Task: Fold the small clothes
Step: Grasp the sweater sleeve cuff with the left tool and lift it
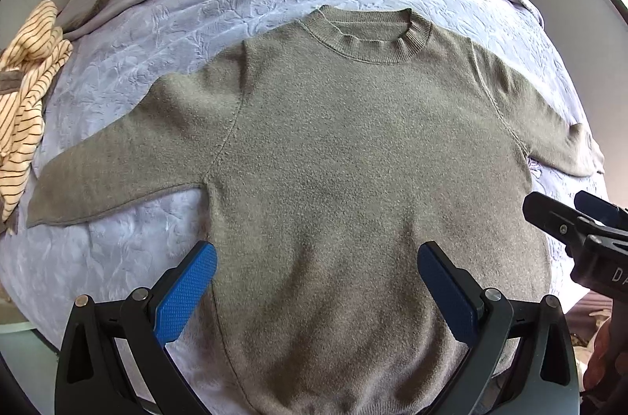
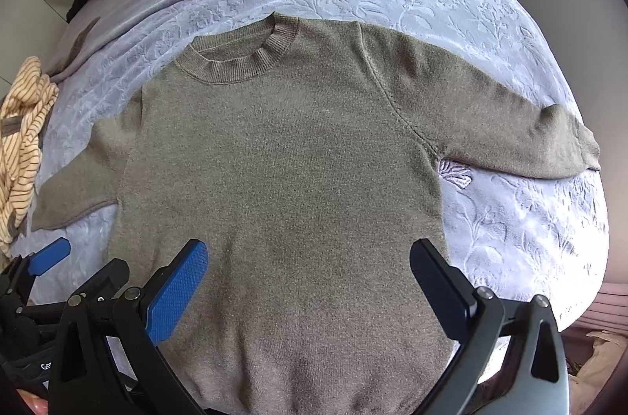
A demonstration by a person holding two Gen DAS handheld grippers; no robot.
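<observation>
The olive knit sweater (image 1: pixel 345 156) lies flat, face up on the bed (image 1: pixel 117 258), sleeves spread. It looks soft, light and floppy — best pinched at a sleeve cuff or hem edge. Left gripper (image 1: pixel 316 281) and right gripper (image 2: pixel 310 277) both hover wide apart, empty.

My left tongs (image 1: pixel 316 258) are spread wide, the blue pads (image 1: pixel 184 291) far apart and gripping nothing. My right tongs (image 2: pixel 310 256) gape just as wide, also with nothing between them. The two sit side by side, level, each showing at the edge of the other's view.
</observation>
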